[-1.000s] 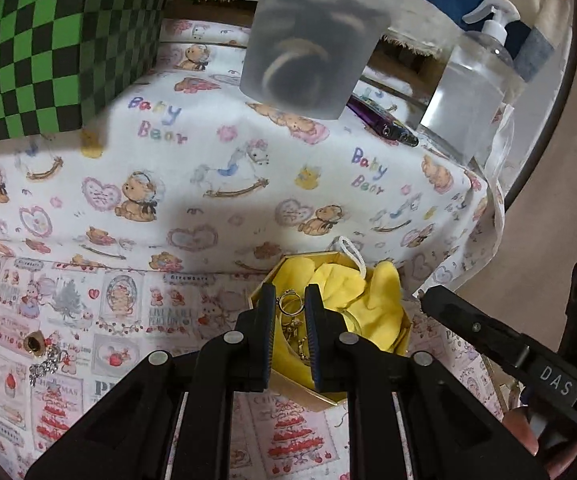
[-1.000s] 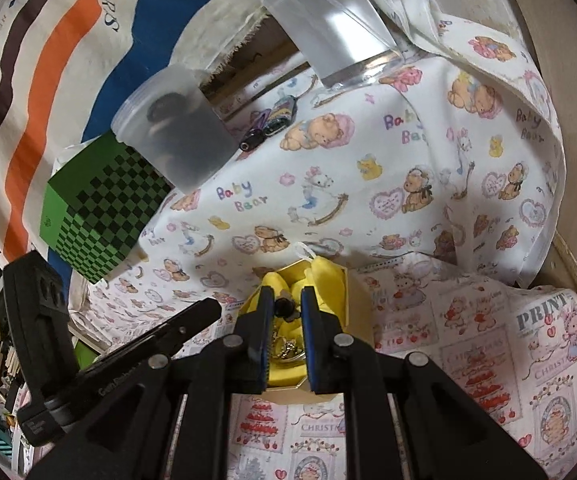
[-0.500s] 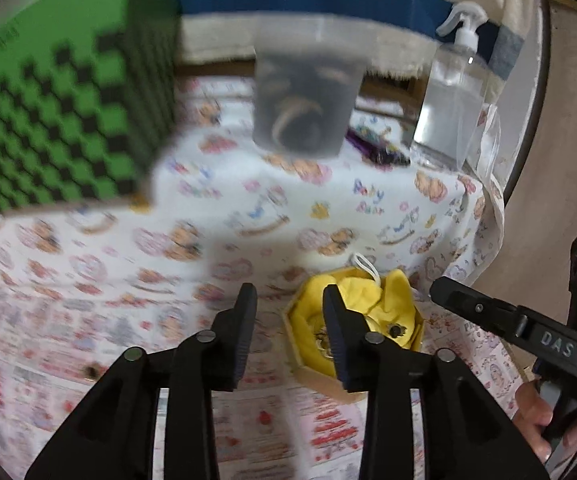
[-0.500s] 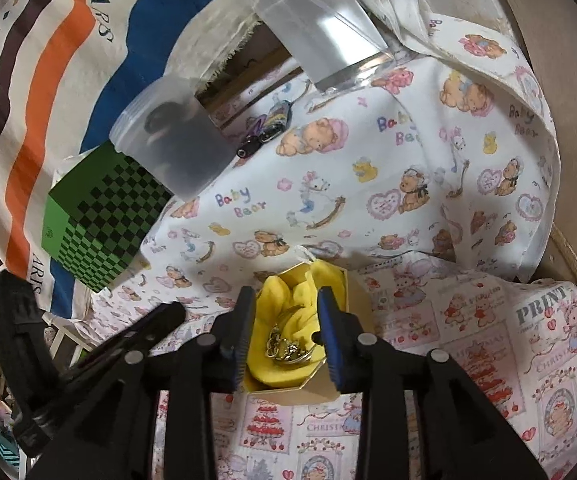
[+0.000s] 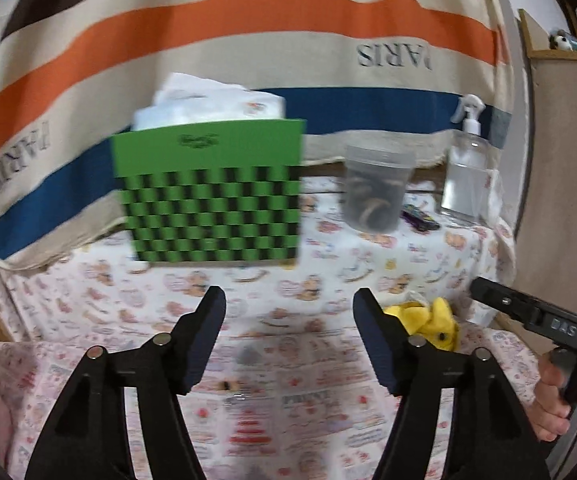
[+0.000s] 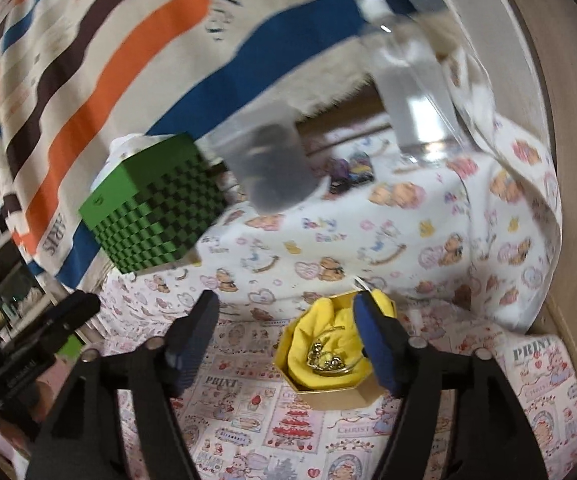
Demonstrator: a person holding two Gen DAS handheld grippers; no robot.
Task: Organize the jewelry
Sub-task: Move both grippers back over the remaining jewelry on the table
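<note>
With the gold pieces already lying in the yellow-lined box (image 6: 330, 360) by the table's right edge, the loose jewelry (image 5: 228, 386) left on the printed cloth sits just below the left gripper (image 5: 288, 320) (both grippers' jaws opening, empty), nearer than the right gripper (image 6: 284, 320).

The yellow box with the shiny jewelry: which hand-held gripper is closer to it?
Right. The right hand-held gripper hangs just in front of the yellow box, one finger overlapping its edge, jaws opening, nothing between them. The left hand-held gripper is off to the box's left, jaws also opening and empty.
</note>
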